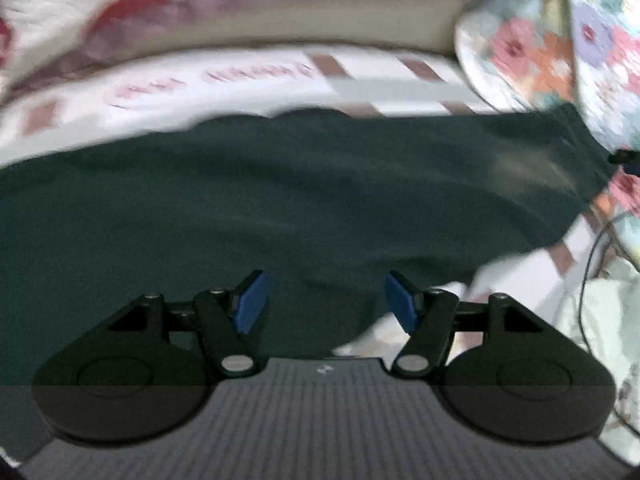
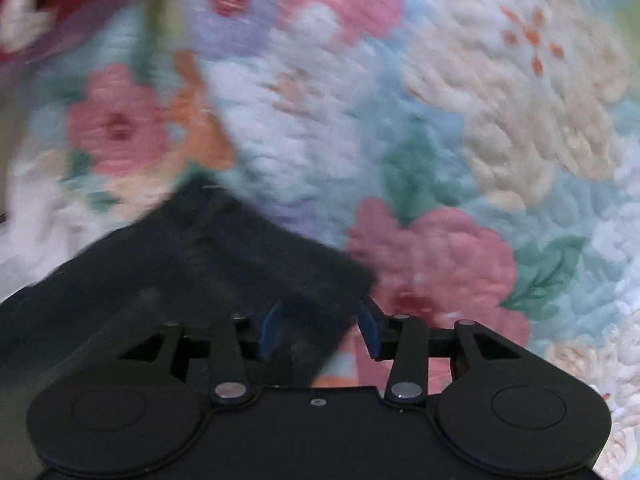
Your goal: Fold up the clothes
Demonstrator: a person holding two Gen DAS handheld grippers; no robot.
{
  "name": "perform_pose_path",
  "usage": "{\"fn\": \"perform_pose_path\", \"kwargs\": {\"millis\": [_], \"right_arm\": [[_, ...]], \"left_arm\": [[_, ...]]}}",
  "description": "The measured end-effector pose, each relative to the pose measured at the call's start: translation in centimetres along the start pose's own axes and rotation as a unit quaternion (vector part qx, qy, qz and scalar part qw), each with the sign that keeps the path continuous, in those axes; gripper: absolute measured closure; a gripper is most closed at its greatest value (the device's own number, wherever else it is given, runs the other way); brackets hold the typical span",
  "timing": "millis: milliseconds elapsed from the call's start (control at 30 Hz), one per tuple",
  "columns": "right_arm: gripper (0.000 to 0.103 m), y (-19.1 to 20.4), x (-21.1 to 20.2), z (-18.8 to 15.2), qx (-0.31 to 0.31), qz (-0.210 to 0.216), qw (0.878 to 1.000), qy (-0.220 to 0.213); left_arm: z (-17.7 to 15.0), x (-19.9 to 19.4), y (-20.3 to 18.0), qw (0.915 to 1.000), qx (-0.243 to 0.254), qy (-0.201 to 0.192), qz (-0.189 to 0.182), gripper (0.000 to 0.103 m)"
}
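Spreading across the bed (image 1: 360, 80), the dark garment (image 1: 280, 192) runs its long axis left to right ahead of the left gripper (image 1: 324, 300), jaws apart, empty. One corner lies between the right gripper (image 2: 320, 328) pads, seemingly unpinched; right is nearer.

Room around the dark garment on the bed

Ahead of the left gripper (image 1: 324, 300) the dark garment (image 1: 280, 200) lies flat and low — nothing stands on it. Beyond it the white sheet (image 1: 248, 76) is bare. A bunched floral quilt (image 1: 540, 52) crowds the right side, touching the garment's edge, and a thin cable (image 1: 588, 280) loops nearby — a snag risk.
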State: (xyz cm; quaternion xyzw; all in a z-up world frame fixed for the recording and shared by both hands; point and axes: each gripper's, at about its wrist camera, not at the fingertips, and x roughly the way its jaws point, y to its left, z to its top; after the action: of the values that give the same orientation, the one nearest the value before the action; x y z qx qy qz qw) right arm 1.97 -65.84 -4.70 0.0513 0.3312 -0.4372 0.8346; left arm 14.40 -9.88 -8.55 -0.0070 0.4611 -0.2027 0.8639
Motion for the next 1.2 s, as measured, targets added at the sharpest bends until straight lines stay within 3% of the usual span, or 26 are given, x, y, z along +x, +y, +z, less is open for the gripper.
{"fn": "perform_pose_path", "kwargs": {"millis": [67, 133, 233, 300, 400, 500, 533, 600, 700, 833, 867, 1000, 1100, 1167, 1200], "right_arm": [[0.056, 2.3, -2.2, 0.1, -0.036, 0.069, 0.997, -0.017], [0.056, 5.6, -4.6, 0.7, -0.083, 0.153, 0.984, -0.033], [0.056, 11.2, -8.1, 0.5, -0.147, 0.276, 0.949, -0.036], [0.056, 15.1, -10.2, -0.1, -0.18, 0.345, 0.921, -0.032], [0.056, 20.5, -11.8, -1.8, -0.213, 0.39, 0.896, -0.005], [0.058, 24.8, -12.5, -2.8, -0.25, 0.426, 0.869, 0.021], [0.06, 25.8, -13.3, -3.2, -0.273, 0.434, 0.858, 0.02], [0.075, 28.0, -14.4, -3.7, -0.317, 0.445, 0.838, 0.019], [0.076, 31.5, -14.7, -3.5, -0.372, 0.452, 0.81, 0.031], [0.06, 35.7, -13.0, -4.0, -0.417, 0.436, 0.796, 0.042], [0.05, 36.6, -12.5, -4.2, -0.427, 0.431, 0.793, 0.046], [0.038, 38.9, -10.6, -4.8, -0.455, 0.427, 0.78, 0.049], [0.038, 39.2, -9.2, -4.6, -0.429, 0.442, 0.784, 0.072], [0.04, 38.6, -8.6, -4.7, -0.402, 0.451, 0.793, 0.081], [0.06, 38.3, -8.9, -5.1, -0.402, 0.455, 0.792, 0.069]], "left_arm": [[-1.1, -1.2, 3.7, 0.9983, -0.048, 0.001, 0.033, 0.037], [-2.3, -2.3, 7.6, 0.993, -0.098, 0.004, 0.065, 0.038], [-4.1, -3.7, 12.5, 0.9772, -0.176, 0.009, 0.119, 0.038], [-4.5, -5.0, 14.4, 0.9708, -0.206, -0.004, 0.123, 0.038], [-5.4, -6.2, 15.3, 0.9682, -0.206, -0.022, 0.141, 0.033], [-7.5, -5.3, 16.3, 0.9677, -0.2, 0.001, 0.153, 0.033], [-8.0, -4.9, 16.7, 0.9675, -0.204, 0.01, 0.15, 0.033], [-8.4, -4.4, 17.2, 0.9655, -0.212, 0.019, 0.15, 0.032], [-8.3, -4.1, 17.1, 0.9668, -0.205, 0.021, 0.151, 0.027], [-8.3, -3.9, 17.0, 0.9695, -0.193, 0.019, 0.151, 0.027], [-8.4, -3.9, 17.1, 0.9701, -0.19, 0.017, 0.149, 0.027], [-9.1, -3.7, 16.5, 0.9751, -0.154, 0.007, 0.16, 0.025], [-8.8, -3.0, 16.0, 0.9772, -0.131, 0.011, 0.167, 0.01], [-8.6, -2.6, 15.8, 0.9775, -0.12, 0.009, 0.173, 0.008], [-8.6, -2.6, 15.6, 0.9772, -0.113, 0.006, 0.18, 0.016]]}}
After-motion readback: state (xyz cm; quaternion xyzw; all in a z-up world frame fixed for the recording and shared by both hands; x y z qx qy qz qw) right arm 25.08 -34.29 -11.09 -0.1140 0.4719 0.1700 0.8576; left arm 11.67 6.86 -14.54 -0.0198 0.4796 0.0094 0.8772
